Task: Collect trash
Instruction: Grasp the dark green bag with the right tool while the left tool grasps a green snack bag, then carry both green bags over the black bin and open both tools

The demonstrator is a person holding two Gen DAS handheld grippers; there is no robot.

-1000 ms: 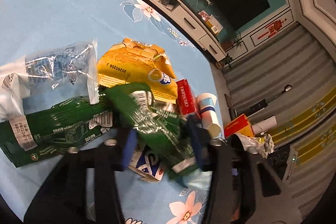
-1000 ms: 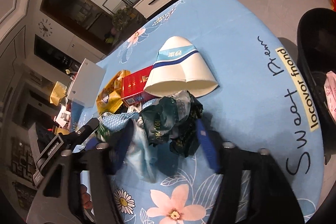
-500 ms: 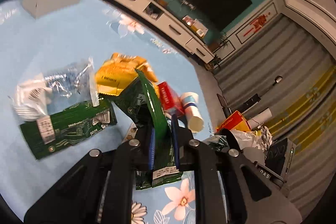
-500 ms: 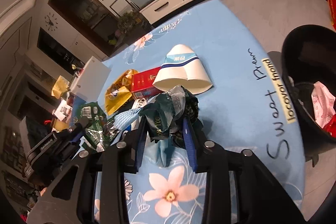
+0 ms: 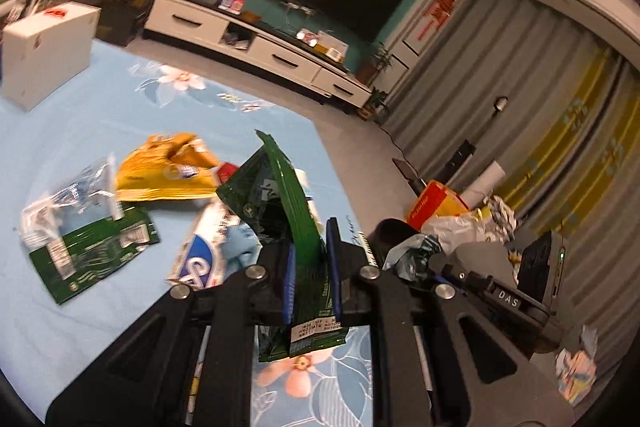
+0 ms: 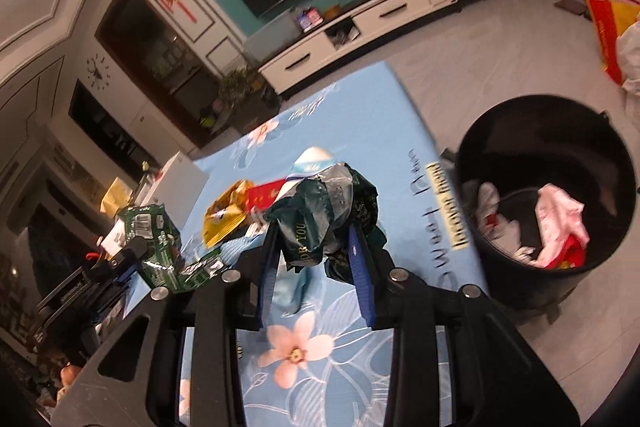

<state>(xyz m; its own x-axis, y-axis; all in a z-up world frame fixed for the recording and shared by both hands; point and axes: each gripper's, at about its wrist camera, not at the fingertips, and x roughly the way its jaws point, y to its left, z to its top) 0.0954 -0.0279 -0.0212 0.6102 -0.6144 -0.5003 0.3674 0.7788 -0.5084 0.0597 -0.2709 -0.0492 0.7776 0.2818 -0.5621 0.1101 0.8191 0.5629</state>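
My left gripper [image 5: 310,263] is shut on a green snack wrapper [image 5: 280,195] and holds it lifted off the blue floral tablecloth [image 5: 100,95]. The same green wrapper [image 6: 154,243] and left gripper show at the left edge of the right wrist view. My right gripper [image 6: 316,255] is shut on a crumpled dark teal plastic bag [image 6: 324,211], raised above the cloth. A black bin [image 6: 560,195] with several scraps inside stands on the floor to the right of the table. Still on the cloth lie a yellow packet [image 5: 168,171], a second green wrapper [image 5: 92,255], a clear wrapper [image 5: 68,203] and a blue-white packet [image 5: 200,251].
A white box [image 5: 44,47] stands at the far left of the table. A red carton [image 6: 266,197] and a white paper cup [image 6: 314,159] lie behind the teal bag. A white TV cabinet [image 6: 380,23] lines the far wall. Bags are heaped on the floor [image 5: 460,223] at the right.
Both grippers closed on their trash and rose from the table: the left took the green wrapper, the right the teal bag. The bin came fully into the right wrist view.
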